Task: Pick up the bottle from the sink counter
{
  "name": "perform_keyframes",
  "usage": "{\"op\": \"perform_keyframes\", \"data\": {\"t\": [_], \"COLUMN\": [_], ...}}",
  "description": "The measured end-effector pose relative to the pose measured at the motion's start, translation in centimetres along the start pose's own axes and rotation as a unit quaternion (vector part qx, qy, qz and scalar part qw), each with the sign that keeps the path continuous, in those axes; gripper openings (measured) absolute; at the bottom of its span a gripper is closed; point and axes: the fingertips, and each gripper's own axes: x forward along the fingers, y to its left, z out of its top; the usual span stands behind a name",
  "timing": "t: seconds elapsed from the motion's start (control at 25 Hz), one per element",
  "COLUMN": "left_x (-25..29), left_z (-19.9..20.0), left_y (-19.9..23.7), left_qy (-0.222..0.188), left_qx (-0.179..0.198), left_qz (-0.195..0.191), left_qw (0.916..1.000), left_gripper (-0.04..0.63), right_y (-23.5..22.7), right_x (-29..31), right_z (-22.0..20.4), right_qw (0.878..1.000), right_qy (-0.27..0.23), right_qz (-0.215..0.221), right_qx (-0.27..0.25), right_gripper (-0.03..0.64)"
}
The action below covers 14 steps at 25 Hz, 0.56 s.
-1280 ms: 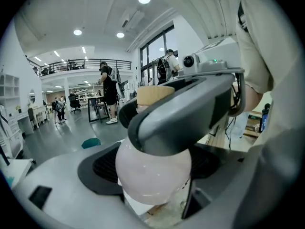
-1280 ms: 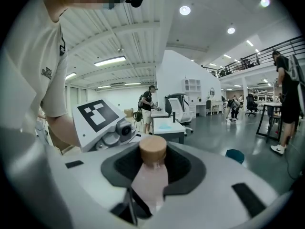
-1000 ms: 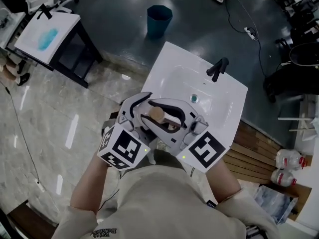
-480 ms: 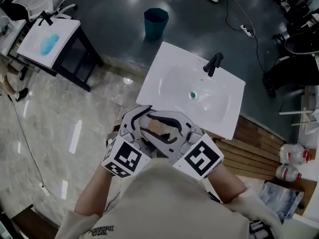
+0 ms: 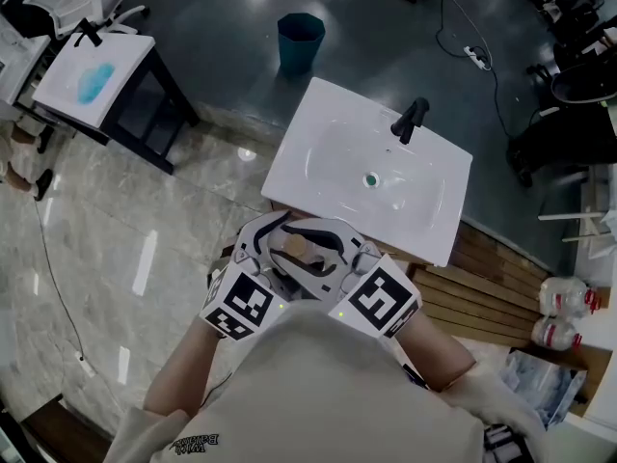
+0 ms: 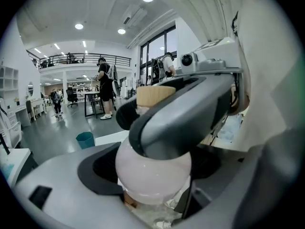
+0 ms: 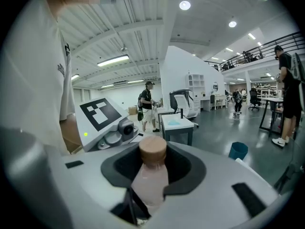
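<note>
The bottle (image 5: pixel 297 248) has a pale pink body and a brown cap. It is held in the air close to my chest, off the white sink counter (image 5: pixel 294 167). Both grippers clasp it from opposite sides. The left gripper (image 5: pixel 273 247) is shut on the rounded body of the bottle (image 6: pixel 153 173), and the right gripper's grey jaw crosses in front of it. The right gripper (image 5: pixel 335 251) is shut on the bottle (image 7: pixel 149 181) below the cap (image 7: pixel 152 150). The lower part of the bottle is hidden by the jaws.
The sink basin has a black faucet (image 5: pixel 409 121) and a drain (image 5: pixel 371 181). A blue bin (image 5: pixel 301 40) stands beyond it on the dark floor. A black table with a white top (image 5: pixel 93 71) is at the left. Wooden slats (image 5: pixel 492 292) and plastic bottles (image 5: pixel 559 307) lie at the right.
Both grippers have drawn back toward my body with the bottle between them. The sink counter, partly covered before, now lies fully in view ahead of the grippers.
</note>
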Motion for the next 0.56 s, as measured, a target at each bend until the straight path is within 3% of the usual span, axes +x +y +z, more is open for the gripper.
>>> {"op": "perform_keyframes", "data": {"t": [0.56], "left_x": [-0.3], "left_z": [1.4], "left_y": [0.8], "left_qy": [0.003], "left_qx": [0.018], "left_qz": [0.007], "left_qw": [0.9998], "left_gripper": [0.391], "right_y": [-0.7], "right_x": [-0.4], "right_z": [1.4], "right_qw": [1.000], "right_qy": [-0.021], "right_qz": [-0.009], "right_qx": [-0.001], "right_gripper": [0.107]}}
